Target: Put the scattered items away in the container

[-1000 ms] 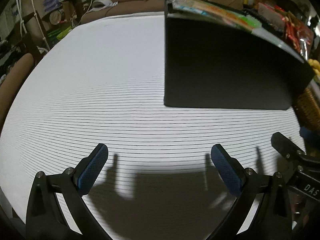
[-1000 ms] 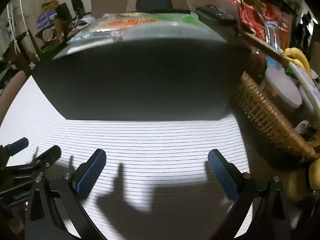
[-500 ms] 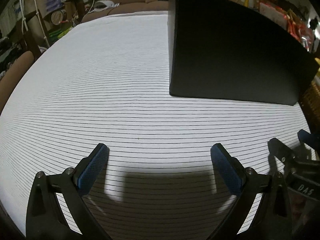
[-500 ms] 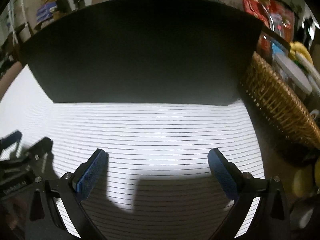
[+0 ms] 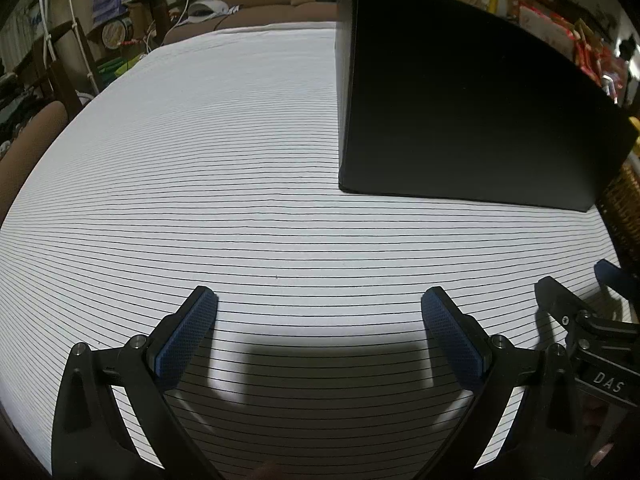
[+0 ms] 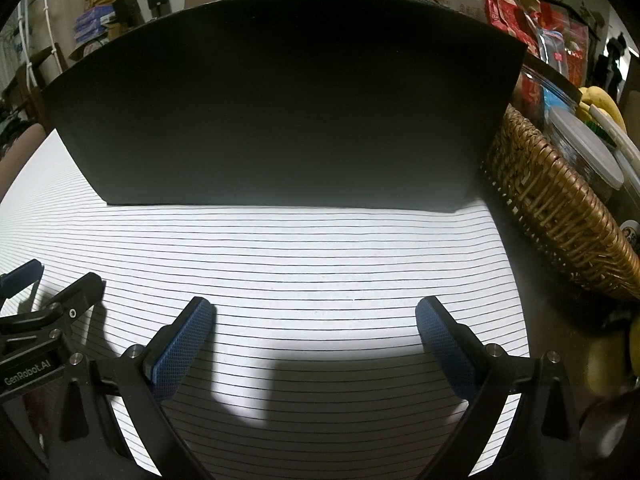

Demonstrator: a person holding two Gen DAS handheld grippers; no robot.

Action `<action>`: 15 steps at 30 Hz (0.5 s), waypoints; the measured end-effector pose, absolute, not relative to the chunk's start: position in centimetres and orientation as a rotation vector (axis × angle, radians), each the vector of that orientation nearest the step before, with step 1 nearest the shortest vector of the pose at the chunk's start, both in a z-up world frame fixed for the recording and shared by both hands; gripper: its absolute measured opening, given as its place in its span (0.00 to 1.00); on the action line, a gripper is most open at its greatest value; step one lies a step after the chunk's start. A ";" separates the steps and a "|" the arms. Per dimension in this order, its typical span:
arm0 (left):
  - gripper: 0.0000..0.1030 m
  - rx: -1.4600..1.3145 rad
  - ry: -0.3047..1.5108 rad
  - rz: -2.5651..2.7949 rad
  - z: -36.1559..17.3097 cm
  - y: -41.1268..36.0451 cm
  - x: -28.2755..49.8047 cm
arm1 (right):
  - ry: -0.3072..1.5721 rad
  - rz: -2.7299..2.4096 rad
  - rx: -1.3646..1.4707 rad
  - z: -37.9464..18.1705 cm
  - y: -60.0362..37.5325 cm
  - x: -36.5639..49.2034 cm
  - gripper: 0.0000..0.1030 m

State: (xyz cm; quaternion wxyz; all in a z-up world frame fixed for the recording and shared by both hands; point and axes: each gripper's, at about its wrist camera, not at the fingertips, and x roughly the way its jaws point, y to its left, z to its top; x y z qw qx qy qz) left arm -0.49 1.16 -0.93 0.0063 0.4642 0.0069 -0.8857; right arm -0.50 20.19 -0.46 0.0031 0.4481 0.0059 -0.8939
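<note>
White cloth with thin black stripes [image 5: 248,168] covered the tabletop, and behind it lay a cluttered room: a brown sofa, cardboard boxes, shelving with cables. Large matte-black rectangular box [image 6: 280,100], the container, stood upright on the cloth ahead of both tools, its near wall filling most of the right wrist view; from this low angle its opening and contents were hidden. Woven brown wicker basket [image 6: 560,208] sat just beside the box on its right, with a lidded plastic tub, red snack packets and yellow bananas [image 6: 604,100] behind it. Left gripper [image 5: 320,336] hovered low over the cloth, blue-padded fingers [image 5: 188,336] spread wide apart, nothing between them. Right gripper [image 6: 312,340] was likewise splayed and empty, side by side with the left, each showing at the edge of the other's view. No loose item lay anywhere on the visible cloth. Judgement: either the gathering was finished and both tools were resting near the table's front edge, or remaining items lay out of frame. Next move, if any, would call for raising a camera to check the box's inside and sweeping the cloth's far and left margins before committing to another pick.
</note>
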 end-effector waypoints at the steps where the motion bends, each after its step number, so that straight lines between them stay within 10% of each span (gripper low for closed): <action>1: 1.00 1.452 0.022 -2.771 -0.9 1.2 -0.5 | 0.019 -2.803 1.405 -0.5 20.1 -0.6 1.00; 15: 1.00 1.453 0.019 -2.771 -1.0 1.4 -0.2 | 0.019 -2.802 1.405 -0.4 20.1 -0.7 1.00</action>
